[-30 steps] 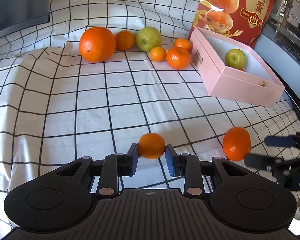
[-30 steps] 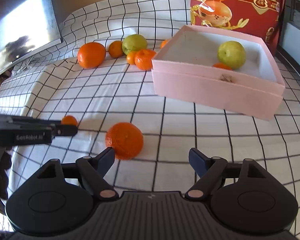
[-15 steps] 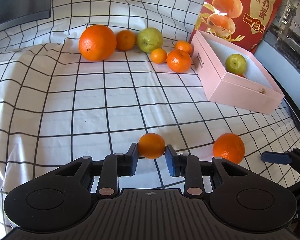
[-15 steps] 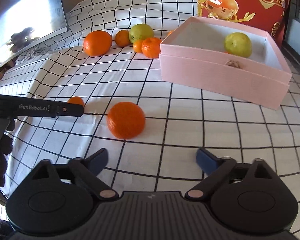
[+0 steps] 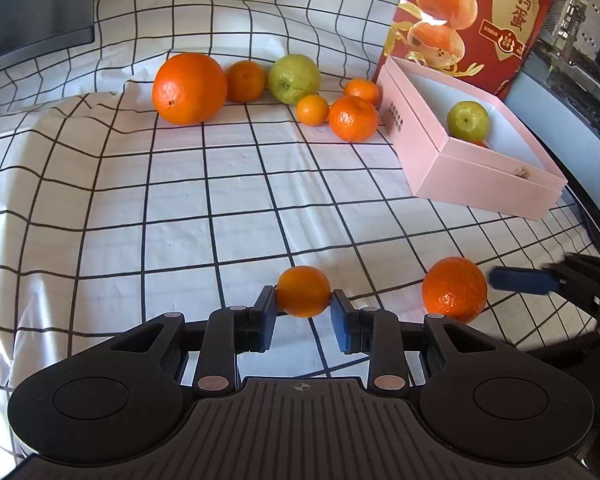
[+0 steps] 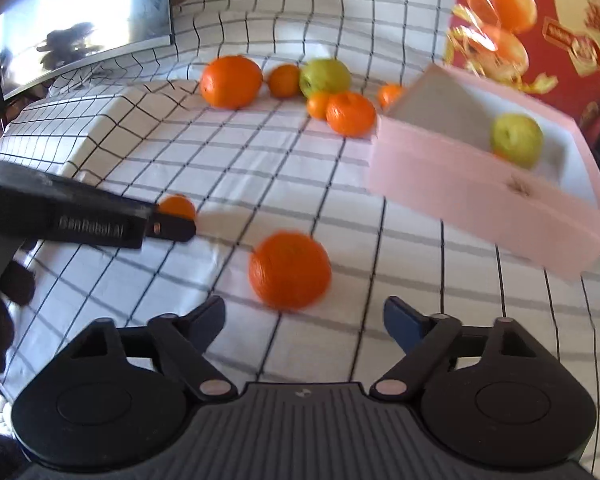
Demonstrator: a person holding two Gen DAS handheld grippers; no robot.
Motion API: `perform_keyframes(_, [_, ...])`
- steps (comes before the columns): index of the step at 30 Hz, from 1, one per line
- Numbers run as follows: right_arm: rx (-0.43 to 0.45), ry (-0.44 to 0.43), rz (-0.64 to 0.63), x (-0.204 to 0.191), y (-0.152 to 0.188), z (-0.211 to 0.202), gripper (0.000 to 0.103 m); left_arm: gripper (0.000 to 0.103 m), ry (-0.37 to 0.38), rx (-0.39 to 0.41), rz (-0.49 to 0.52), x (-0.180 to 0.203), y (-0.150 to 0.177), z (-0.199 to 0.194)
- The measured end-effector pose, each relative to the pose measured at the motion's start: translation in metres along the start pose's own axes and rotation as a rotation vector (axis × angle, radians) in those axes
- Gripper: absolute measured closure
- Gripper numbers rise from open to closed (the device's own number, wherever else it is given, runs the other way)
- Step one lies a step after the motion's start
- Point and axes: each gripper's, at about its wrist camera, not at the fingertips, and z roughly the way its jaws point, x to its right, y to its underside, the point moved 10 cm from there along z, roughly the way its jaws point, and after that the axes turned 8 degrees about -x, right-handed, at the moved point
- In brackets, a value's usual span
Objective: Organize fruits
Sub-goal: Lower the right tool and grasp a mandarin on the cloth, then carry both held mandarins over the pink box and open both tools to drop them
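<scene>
Since the earlier frame the right gripper (image 6: 304, 316) has shifted toward the loose mandarin (image 6: 289, 270), which now sits nearer its fingers; its jaws have just been closing from wide, but they are still apart and hold nothing, the fruit lying on the cloth just ahead of the gap, untouched. In the left wrist view the same mandarin (image 5: 455, 289) lies beside one blue finger of the right gripper (image 5: 520, 280).

Between the left gripper's (image 5: 303, 314) fingers sits a small tangerine (image 5: 303, 291), pinched on both sides by the blue pads; this gripper has not moved. The right wrist view shows that tangerine (image 6: 176, 206) at the tip of the left tool.

Farther out, on the checked cloth (image 5: 172, 200) covering the desk, a cluster of fruit rests near the back: a large orange (image 5: 189, 89), several smaller oranges and a green fruit (image 5: 294, 79). To the right stands the pink box (image 5: 480, 178), open, with one green fruit (image 5: 468, 120) inside. Behind it leans a red printed bag (image 5: 480, 16).
</scene>
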Motion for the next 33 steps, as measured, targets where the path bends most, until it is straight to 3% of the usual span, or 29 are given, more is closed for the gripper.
perform_keyframes(2, [-0.001, -0.005, 0.006, -0.001, -0.007, 0.006, 0.042, 0.069, -0.002, -0.001, 0.001, 0.0, 0.0, 0.0])
perform_keyframes(6, [-0.013, -0.043, 0.03, -0.002, -0.012, 0.006, 0.058, 0.069, -0.007, -0.012, 0.005, 0.001, -0.003, 0.002])
perform_keyframes(22, [-0.005, 0.043, 0.147, 0.046, 0.017, -0.024, 0.058, 0.069, -0.068, -0.038, 0.119, 0.017, -0.013, 0.013])
perform_keyframes(26, [-0.002, 0.064, 0.18, 0.059, 0.022, -0.029, 0.058, 0.069, -0.061, -0.031, 0.085, 0.015, -0.014, 0.013])
perform_keyframes(33, [0.007, 0.092, 0.21, 0.071, 0.027, -0.038, 0.058, 0.069, -0.07, -0.002, 0.119, 0.017, -0.01, 0.011])
